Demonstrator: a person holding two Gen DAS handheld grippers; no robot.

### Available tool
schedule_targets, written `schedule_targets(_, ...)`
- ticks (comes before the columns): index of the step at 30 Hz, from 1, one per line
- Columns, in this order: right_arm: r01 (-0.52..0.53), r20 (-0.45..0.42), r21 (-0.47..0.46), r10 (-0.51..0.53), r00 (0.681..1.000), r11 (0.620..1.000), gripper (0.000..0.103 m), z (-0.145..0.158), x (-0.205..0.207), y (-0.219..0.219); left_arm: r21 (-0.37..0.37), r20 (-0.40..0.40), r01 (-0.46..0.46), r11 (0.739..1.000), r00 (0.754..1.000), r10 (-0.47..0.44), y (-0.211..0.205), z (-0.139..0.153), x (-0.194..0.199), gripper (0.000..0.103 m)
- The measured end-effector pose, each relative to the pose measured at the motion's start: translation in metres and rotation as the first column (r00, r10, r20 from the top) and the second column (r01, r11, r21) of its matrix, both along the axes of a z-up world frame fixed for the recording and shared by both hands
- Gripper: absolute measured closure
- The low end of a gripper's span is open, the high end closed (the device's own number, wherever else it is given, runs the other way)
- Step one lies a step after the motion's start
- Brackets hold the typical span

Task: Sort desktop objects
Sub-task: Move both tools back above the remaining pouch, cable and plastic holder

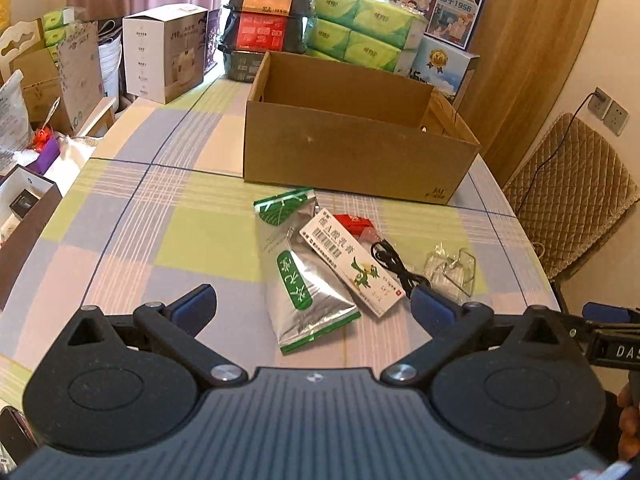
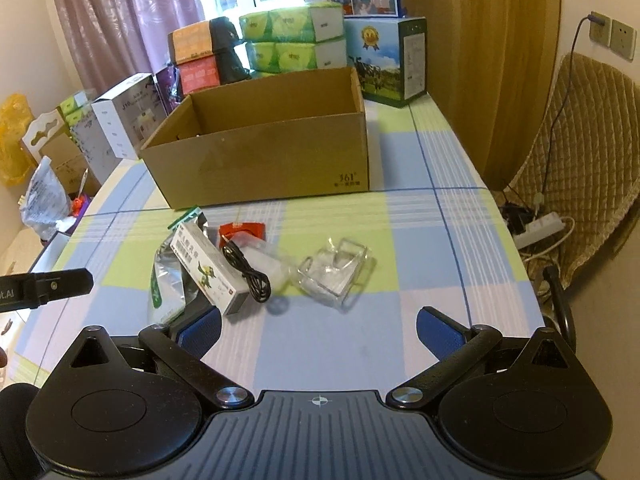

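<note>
An open cardboard box (image 1: 352, 160) (image 2: 256, 160) stands on the checked tablecloth. In front of it lies a small pile: a silver-green tea pouch (image 1: 304, 276) (image 2: 166, 276), a white medicine carton (image 1: 352, 268) (image 2: 208, 272) resting on it, a red packet (image 1: 354, 224) (image 2: 242, 230), a coiled black cable (image 1: 396, 264) (image 2: 248, 272) and a clear plastic holder (image 1: 452, 268) (image 2: 334, 270). My left gripper (image 1: 316, 308) is open just short of the pouch. My right gripper (image 2: 318, 326) is open over bare cloth, short of the plastic holder.
Green tissue packs (image 1: 360, 32) (image 2: 292, 36), gift boxes (image 1: 264, 24) and a white appliance carton (image 1: 164, 52) crowd the table's far end. More boxes line the left edge (image 1: 24, 208). A padded chair (image 2: 580, 140) and a power strip (image 2: 540, 228) sit to the right.
</note>
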State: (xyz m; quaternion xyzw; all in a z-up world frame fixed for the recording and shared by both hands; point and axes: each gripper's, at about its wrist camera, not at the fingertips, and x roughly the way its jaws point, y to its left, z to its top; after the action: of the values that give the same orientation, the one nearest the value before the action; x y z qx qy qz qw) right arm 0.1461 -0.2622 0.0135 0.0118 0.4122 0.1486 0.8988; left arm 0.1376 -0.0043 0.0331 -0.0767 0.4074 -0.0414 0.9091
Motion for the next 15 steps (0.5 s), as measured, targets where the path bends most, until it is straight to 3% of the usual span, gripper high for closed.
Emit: schedule_targets(15, 0.049, 0.004, 0.016, -0.049, 0.999, 0.999, 0.002, -0.017, -0.010, -0.017, 0.036, -0.041, 0.009, 0.999, 0.999, -0.008, -0.003, -0.022, -0.007, 0.002)
